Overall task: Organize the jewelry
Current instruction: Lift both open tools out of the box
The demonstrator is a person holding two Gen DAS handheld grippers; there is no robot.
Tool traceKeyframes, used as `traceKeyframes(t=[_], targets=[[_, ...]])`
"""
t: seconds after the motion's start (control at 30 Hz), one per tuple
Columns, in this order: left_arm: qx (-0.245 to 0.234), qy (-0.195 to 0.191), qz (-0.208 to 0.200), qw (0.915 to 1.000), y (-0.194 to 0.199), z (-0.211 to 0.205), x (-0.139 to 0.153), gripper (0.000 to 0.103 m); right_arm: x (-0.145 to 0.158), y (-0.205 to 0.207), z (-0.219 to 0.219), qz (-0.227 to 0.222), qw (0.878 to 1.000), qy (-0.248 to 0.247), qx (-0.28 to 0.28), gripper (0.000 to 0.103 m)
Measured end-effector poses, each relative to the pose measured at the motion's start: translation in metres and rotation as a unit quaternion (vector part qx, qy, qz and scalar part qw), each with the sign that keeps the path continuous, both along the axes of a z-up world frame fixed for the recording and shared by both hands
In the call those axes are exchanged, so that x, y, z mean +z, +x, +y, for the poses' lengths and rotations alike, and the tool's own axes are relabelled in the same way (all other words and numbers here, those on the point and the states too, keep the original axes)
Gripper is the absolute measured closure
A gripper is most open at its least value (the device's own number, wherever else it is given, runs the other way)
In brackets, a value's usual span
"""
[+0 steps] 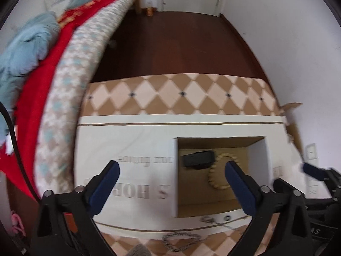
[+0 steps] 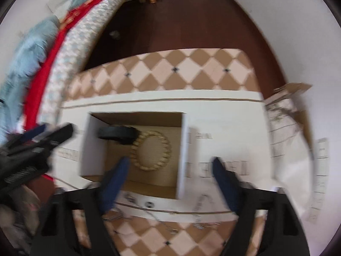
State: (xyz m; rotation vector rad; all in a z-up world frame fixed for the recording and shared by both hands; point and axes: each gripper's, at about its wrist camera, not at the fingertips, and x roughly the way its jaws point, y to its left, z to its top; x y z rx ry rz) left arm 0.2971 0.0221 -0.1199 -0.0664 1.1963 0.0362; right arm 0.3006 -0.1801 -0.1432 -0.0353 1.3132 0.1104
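Note:
An open cardboard box [image 1: 175,170] [image 2: 184,149] with white walls sits on the table. Inside lie a beige beaded bracelet [image 1: 215,179] [image 2: 152,151] and a black band-like item [image 1: 198,159] [image 2: 117,134]. Silver chains lie on the table in front of the box: a looped chain [image 1: 181,240], a small chain piece [image 1: 207,219] and blurred chains [image 2: 162,219]. My left gripper [image 1: 172,185] is open and empty, above the box's left side. My right gripper [image 2: 170,183] is open and empty over the box's near edge. Each gripper shows in the other's view [image 1: 315,170] [image 2: 42,136].
The table [image 1: 181,96] has a white cloth and a tan diamond-patterned border. A bed with red and blue bedding [image 1: 42,74] runs along the left. Dark wooden floor [image 1: 181,42] lies beyond. Torn cardboard [image 2: 292,98] sticks out at the table's right.

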Motion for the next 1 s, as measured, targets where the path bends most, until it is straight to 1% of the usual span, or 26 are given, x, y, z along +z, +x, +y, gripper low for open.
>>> traceKeyframes(t=[0.03, 0.07, 0.2, 0.3, 0.4, 0.6, 0.67, 0.83, 1.0], targets=[[0.001, 0.014, -0.004, 0.9999, -0.005, 0.001, 0.0, 0.002, -0.001, -0.003, -0.001, -0.001, 1.0, -0.012, -0.001, 0.002], [0.002, 0.027, -0.008, 0.9996, -0.009, 0.002, -0.001, 0.001, -0.004, -0.007, 0.001, -0.004, 1.0, -0.027, 0.0, 0.001], [0.006, 0.057, -0.02, 0.9982, -0.026, 0.003, -0.007, 0.0, -0.011, -0.022, 0.005, -0.009, 0.999, -0.043, 0.003, 0.001], [0.016, 0.06, -0.023, 0.9978, -0.037, 0.008, -0.008, 0.0, -0.012, -0.032, 0.007, -0.016, 0.999, -0.045, 0.003, 0.001], [0.02, 0.063, -0.032, 0.9973, -0.05, 0.011, -0.001, 0.0, -0.005, -0.041, 0.008, -0.028, 0.999, -0.043, 0.0, 0.001], [0.031, 0.066, -0.063, 0.9954, -0.077, 0.016, 0.023, 0.0, 0.023, -0.061, 0.008, -0.064, 0.997, -0.043, -0.007, 0.001], [0.03, 0.067, -0.075, 0.9944, -0.087, 0.016, 0.034, 0.0, 0.037, -0.073, 0.009, -0.083, 0.995, -0.046, -0.01, 0.001], [0.03, 0.069, -0.111, 0.991, -0.119, 0.016, 0.065, 0.0, 0.065, -0.101, 0.009, -0.116, 0.992, -0.042, -0.01, 0.001], [0.03, 0.066, -0.133, 0.9884, -0.147, 0.016, 0.088, 0.0, 0.092, -0.131, 0.011, -0.145, 0.989, -0.038, -0.012, 0.001]])
